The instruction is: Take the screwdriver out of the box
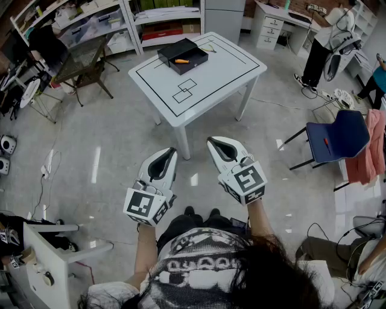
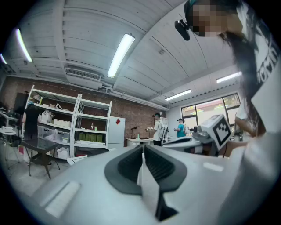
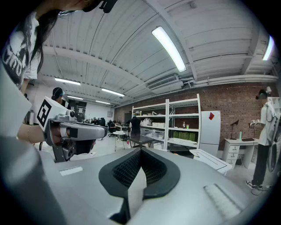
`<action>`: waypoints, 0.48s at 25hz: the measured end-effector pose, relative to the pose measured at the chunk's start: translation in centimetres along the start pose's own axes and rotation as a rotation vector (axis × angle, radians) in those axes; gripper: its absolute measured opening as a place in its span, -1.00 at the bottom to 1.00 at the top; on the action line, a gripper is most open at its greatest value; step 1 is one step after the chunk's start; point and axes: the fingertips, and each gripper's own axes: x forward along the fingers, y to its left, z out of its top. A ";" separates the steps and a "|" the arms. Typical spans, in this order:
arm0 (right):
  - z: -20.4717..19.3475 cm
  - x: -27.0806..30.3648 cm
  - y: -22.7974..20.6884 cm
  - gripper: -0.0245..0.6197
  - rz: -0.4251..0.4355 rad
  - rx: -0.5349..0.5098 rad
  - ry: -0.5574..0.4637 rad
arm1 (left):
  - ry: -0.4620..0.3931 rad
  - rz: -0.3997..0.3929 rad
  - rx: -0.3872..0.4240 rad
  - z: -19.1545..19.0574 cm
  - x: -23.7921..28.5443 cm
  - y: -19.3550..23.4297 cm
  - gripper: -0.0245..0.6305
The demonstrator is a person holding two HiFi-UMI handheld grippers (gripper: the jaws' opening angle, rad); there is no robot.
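Count: two grippers, one table, one box, one screwdriver, two chairs.

Ahead and left of the left gripper [image 1: 170, 151] I see one dark chair [image 1: 84, 69] on the floor [image 1: 108, 151], well apart from the tool. Behind it runs white shelving [image 1: 163, 18] along the far wall.

Left gripper: jaws pressed together, nothing between them; its own view shows the dark pads meeting at the tip [image 2: 143, 147]. It hangs over bare floor, beside the right gripper [image 1: 212, 140], both pointing toward the table [image 1: 217, 72].

Table: one, white, marked with a black rectangular outline and two small overlapping squares [image 1: 186, 90]. It stands ahead of both tools, well apart from them. One black open box [image 1: 193, 65] sits at the table's far end, roughly on the line between the two grippers. One screwdriver [image 1: 181, 61] with an orange handle lies inside the box; neither tool is near it.

Right gripper: jaws likewise closed tight and empty, pads touching in its own view [image 3: 140, 151].

To the right of the right gripper stands one blue chair [image 1: 338, 136], apart from it. Farther ahead and right, one person [image 1: 322, 45] stands by a white desk [image 1: 271, 27].

Room: pale glossy floor, brick back wall, strip lights overhead.
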 end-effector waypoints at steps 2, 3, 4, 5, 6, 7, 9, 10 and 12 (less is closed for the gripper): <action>-0.1 -0.3 -0.5 -0.97 -0.001 0.007 -0.007 | -0.003 0.008 0.000 0.1 0.2 -0.2 -0.93; -0.1 -0.5 -0.7 -0.97 -0.001 0.012 -0.011 | -0.003 0.012 0.000 0.1 0.2 -0.3 -0.93; -0.1 -0.7 -0.9 -0.97 0.000 0.017 -0.016 | -0.003 0.016 0.001 0.1 0.3 -0.4 -0.93; -0.1 -0.9 -1.1 -0.96 0.002 0.022 -0.021 | -0.001 0.019 0.002 0.0 0.4 -0.6 -0.93; -0.1 -1.1 -1.3 -0.96 0.003 0.026 -0.023 | 0.001 0.021 0.003 0.0 0.5 -0.7 -0.93; -0.2 -1.3 -1.5 -0.96 0.004 0.027 -0.024 | 0.004 0.023 0.004 -0.1 0.6 -0.9 -0.93; -0.4 -1.6 -1.9 -0.96 0.005 0.028 -0.024 | 0.008 0.026 0.007 -0.1 0.9 -1.3 -0.93; -0.4 -1.8 -2.1 -0.96 0.007 0.030 -0.024 | 0.009 0.028 0.008 -0.1 1.1 -1.4 -0.93; -0.7 -2.1 -2.5 -0.96 0.011 0.034 -0.022 | 0.011 0.033 0.013 -0.1 1.5 -1.8 -0.93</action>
